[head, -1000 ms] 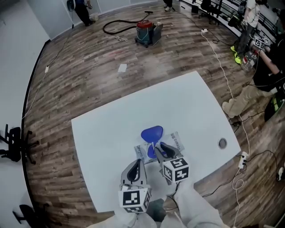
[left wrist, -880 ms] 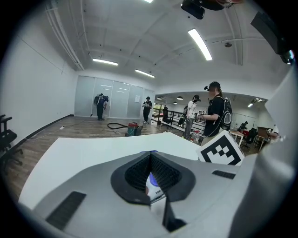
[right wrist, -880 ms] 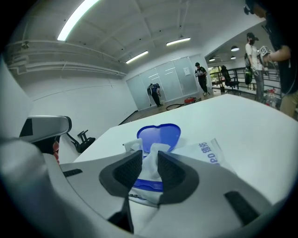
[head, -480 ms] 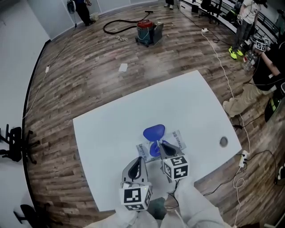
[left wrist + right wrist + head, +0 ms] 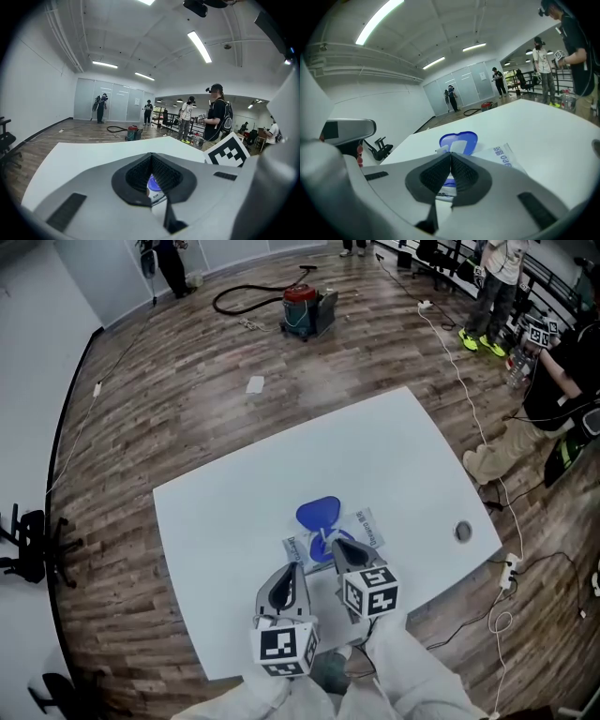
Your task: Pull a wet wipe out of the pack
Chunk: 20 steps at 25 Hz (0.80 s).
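The wet wipe pack [image 5: 364, 532] lies flat on the white table [image 5: 225, 512] with its blue lid [image 5: 318, 514] flipped open toward the far side. My right gripper [image 5: 328, 546] sits over the pack's opening, its jaws closing tight on the white tip of a wet wipe [image 5: 449, 149] that pokes up above the pads, in front of the lid [image 5: 461, 139]. My left gripper [image 5: 292, 570] is shut at the pack's near left corner with nothing between its pads; a bit of the pack [image 5: 153, 186] shows under them. Whether it touches the pack is unclear.
A round grey cable port [image 5: 462, 532] is set in the table near its right edge. The table's front edge runs just behind both grippers. On the wood floor beyond stand a red vacuum [image 5: 302, 306] with its hose, cables, and people at the far right.
The right gripper's jaws went from wide open above the pack's opening to shut on the wipe's tip. The left gripper has stayed where it was.
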Each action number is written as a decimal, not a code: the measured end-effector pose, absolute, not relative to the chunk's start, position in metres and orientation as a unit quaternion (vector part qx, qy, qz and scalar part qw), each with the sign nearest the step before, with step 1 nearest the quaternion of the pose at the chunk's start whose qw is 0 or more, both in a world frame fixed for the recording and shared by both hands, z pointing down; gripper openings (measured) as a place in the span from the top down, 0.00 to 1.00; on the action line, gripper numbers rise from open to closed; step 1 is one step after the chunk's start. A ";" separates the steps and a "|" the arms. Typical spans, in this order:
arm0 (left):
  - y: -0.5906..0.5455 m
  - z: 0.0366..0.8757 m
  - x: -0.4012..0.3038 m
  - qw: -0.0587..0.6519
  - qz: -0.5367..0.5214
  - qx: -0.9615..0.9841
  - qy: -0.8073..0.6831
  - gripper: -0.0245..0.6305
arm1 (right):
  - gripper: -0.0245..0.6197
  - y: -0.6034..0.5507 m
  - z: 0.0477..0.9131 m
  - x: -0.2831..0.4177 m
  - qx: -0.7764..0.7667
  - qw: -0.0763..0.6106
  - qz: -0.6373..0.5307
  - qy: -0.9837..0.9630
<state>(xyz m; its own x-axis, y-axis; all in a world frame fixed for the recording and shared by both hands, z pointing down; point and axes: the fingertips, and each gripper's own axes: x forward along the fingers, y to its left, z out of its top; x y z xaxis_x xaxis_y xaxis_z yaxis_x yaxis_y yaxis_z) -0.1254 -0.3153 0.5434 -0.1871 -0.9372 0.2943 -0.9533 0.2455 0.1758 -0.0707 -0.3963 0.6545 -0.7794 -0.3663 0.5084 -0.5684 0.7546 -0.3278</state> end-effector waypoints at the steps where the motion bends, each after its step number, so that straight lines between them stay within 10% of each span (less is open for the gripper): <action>1: -0.314 0.541 -0.125 0.172 0.022 0.613 -0.771 0.96 | 0.94 -0.395 0.652 -0.071 0.256 0.209 0.238 -0.913; 20: -0.282 0.515 -0.121 0.153 0.003 0.603 -0.783 0.96 | 0.94 -0.393 0.580 -0.063 0.272 0.148 0.204 -0.929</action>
